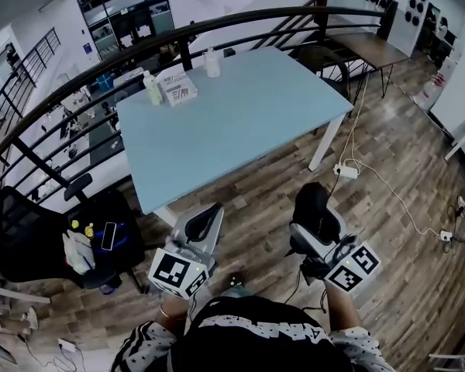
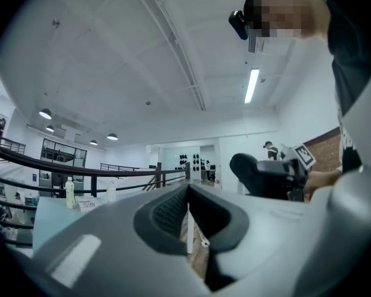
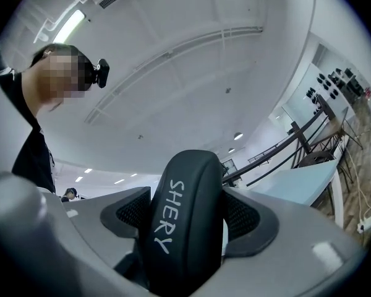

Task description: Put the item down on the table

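"SHERY", white letters, along black curved item (image 3: 184,228). No other legible text.

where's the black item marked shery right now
The black item sits clamped in the right tongs, lower right in the head view, over the wood floor short of the blue table.

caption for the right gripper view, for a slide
Right gripper shut on a black object lettered SHERY, blue table beyond

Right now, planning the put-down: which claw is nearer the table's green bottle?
Left. The left claw is off the table's near corner, on the green bottle's side; the right claw, clamping a black item, is farther right.
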`<state>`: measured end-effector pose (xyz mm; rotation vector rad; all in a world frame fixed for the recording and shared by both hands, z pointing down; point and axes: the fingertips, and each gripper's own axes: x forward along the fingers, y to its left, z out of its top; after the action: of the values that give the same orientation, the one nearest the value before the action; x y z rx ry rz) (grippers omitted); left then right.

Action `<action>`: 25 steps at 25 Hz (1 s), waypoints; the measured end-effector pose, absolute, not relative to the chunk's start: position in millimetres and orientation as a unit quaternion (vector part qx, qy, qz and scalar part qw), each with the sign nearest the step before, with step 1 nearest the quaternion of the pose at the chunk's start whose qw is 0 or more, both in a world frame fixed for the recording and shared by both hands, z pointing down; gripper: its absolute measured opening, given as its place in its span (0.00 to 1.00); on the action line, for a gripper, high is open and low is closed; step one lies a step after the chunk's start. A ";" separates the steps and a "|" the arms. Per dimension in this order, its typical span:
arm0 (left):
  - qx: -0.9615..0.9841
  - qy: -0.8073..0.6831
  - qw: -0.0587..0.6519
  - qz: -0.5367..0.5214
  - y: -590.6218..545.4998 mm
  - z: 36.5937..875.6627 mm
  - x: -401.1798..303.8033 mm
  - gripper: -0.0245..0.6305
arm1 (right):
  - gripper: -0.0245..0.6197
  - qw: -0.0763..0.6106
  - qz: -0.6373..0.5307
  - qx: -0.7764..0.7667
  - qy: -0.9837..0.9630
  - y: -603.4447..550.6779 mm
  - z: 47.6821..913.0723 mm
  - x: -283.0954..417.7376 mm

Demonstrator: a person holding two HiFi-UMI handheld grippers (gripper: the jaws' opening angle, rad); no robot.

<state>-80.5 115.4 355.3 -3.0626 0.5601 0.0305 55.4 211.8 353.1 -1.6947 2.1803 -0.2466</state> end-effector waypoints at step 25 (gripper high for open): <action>-0.979 0.203 -0.011 0.029 -24.8 372.7 -121.8 0.04 | 0.61 0.132 -0.090 -0.584 0.796 64.0 355.5 14.3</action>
<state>-121.8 -24.8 372.7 -3.0960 0.6418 0.0926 14.3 64.0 355.5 -1.6945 2.3100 -0.2605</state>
